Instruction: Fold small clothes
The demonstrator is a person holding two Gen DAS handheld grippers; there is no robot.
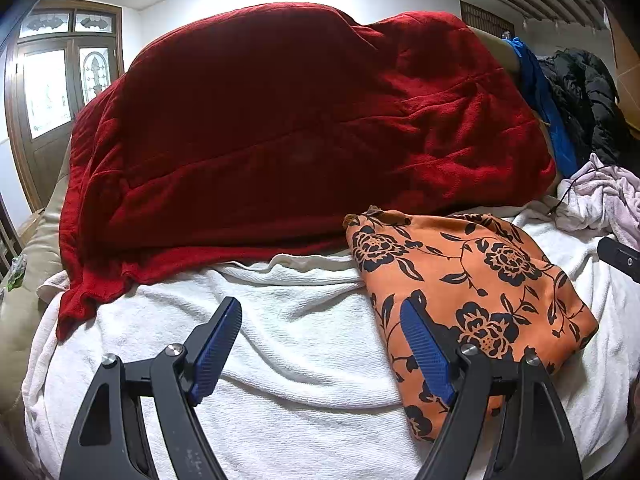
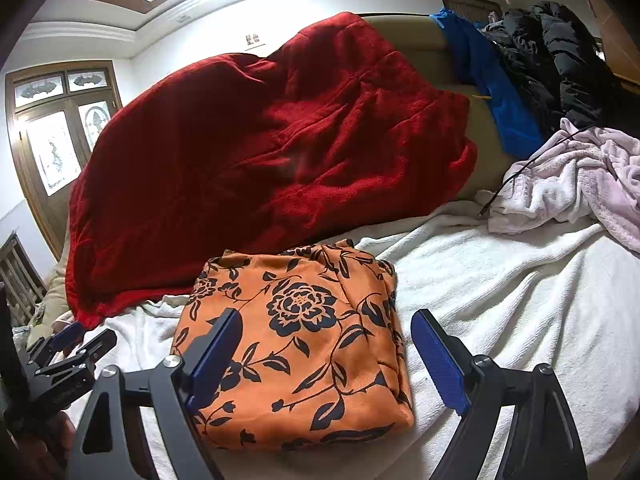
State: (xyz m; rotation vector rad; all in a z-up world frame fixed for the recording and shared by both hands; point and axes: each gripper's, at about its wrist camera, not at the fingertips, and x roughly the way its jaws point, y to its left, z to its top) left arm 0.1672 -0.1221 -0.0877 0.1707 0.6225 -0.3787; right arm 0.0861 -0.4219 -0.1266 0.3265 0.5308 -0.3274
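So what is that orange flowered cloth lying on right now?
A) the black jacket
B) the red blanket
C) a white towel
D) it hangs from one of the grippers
C: the orange flowered cloth, folded into a compact bundle, lies flat on the white towel, in front of the red blanket; the left gripper and the right gripper are both open and hold nothing.

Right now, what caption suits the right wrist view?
Open right gripper above a folded orange floral cloth on a white towel.
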